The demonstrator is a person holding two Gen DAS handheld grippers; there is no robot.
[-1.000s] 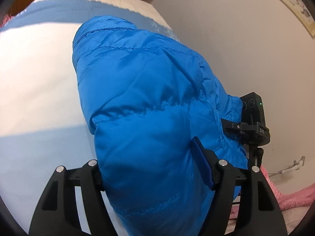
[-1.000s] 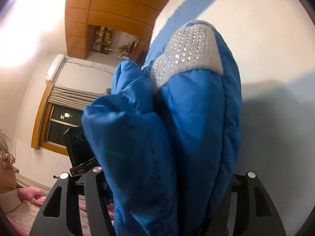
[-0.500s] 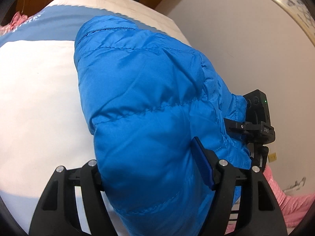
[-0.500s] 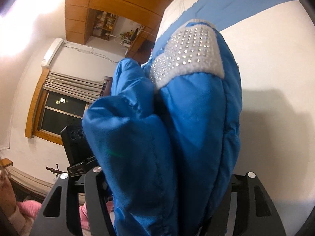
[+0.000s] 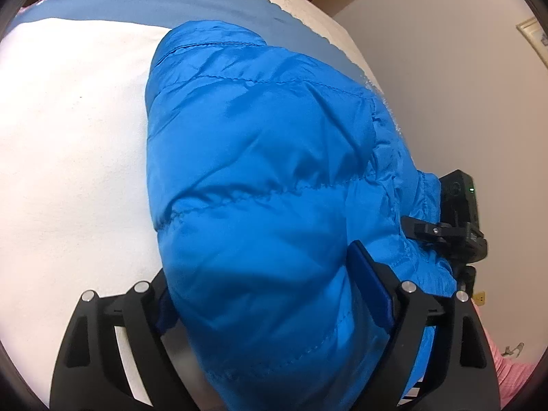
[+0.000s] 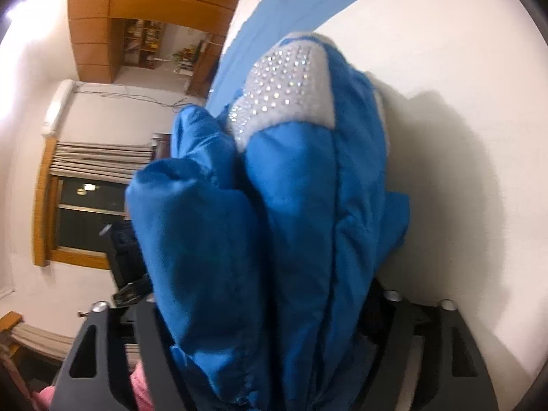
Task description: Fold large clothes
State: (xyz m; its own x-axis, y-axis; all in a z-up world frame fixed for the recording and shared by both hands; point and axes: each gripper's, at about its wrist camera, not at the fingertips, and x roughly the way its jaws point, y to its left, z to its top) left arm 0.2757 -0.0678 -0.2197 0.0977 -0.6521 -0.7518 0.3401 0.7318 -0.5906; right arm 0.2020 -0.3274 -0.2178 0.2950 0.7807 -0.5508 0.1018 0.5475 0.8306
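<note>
A bright blue padded jacket [image 5: 267,171] fills the left wrist view, bunched over the white and blue bed cover [image 5: 68,137]. My left gripper [image 5: 274,291] is shut on a thick fold of it, which hides most of the jaws. In the right wrist view the jacket [image 6: 301,222] shows a white patch studded with rhinestones [image 6: 291,82] at its far end. My right gripper [image 6: 267,325] is shut on the jacket's bunched edge. The right gripper's body [image 5: 459,219] shows at the right of the left wrist view, against the jacket.
The bed cover [image 6: 445,68] is white with a blue band [image 5: 137,0] at the far side. A pale wall [image 5: 462,85] lies right of the bed. Wooden cabinets [image 6: 137,7], a window with blinds [image 6: 89,188] and pink cloth [image 6: 140,387] show beyond.
Both grippers, still holding the jacket, have swung over the bed: more white cover and the blue band now show, and the room behind has shifted in the right view.
</note>
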